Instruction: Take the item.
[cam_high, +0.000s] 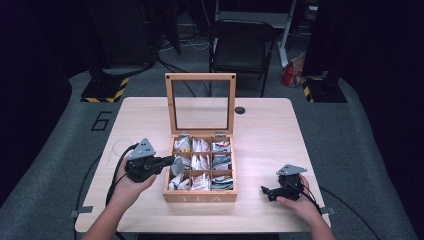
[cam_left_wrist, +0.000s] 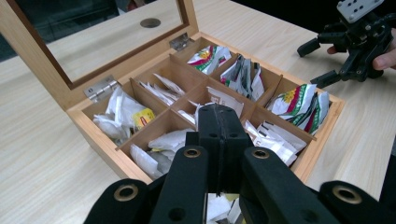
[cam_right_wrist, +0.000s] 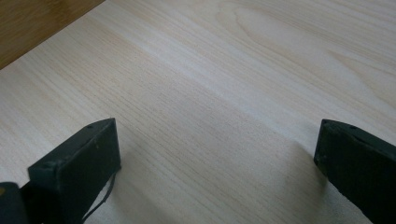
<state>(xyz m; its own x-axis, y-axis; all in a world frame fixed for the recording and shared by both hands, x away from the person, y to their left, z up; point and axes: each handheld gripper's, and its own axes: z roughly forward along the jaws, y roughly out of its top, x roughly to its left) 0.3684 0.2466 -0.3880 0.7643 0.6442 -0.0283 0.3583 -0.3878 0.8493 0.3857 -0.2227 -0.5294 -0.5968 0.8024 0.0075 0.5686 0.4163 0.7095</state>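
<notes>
Tea box (cam_high: 200, 197) at the middle of the table (cam_high: 265, 130) in the high view, wooden, nine compartments, glass lid (cam_high: 201, 102) standing upright at the far side. Left gripper (cam_high: 172, 161) held at the box's left edge, its tip just over the middle-left compartment, with a pale tea bag (cam_high: 178, 166) at the tip. Right gripper (cam_high: 266, 192) well apart from the box, low over bare wood, jaws spread and empty.

Left gripper view: left gripper (cam_left_wrist: 219, 122) has its jaws pressed flat together, no gap between them; the pinch point itself is hidden, though white paper (cam_left_wrist: 215, 207) shows below the linkage, so a grip on a bag cannot be confirmed here. Tea box (cam_left_wrist: 100, 140) lies straight beyond the jaws, white sachets in the compartments just ahead and to either side of the tip. Red-green-yellow packets (cam_left_wrist: 301, 103) sit further off to the right of the jaws. Lid (cam_left_wrist: 74, 77) rises beyond and left. Right gripper (cam_left_wrist: 322, 63) far off at upper right, its jaws apart, nothing between.

Right gripper view: right gripper (cam_right_wrist: 217, 158) with jaws wide open, one black pad (cam_right_wrist: 79, 158) at lower left, the other at lower right. Between and ahead of them only pale table grain (cam_right_wrist: 224, 93)
</notes>
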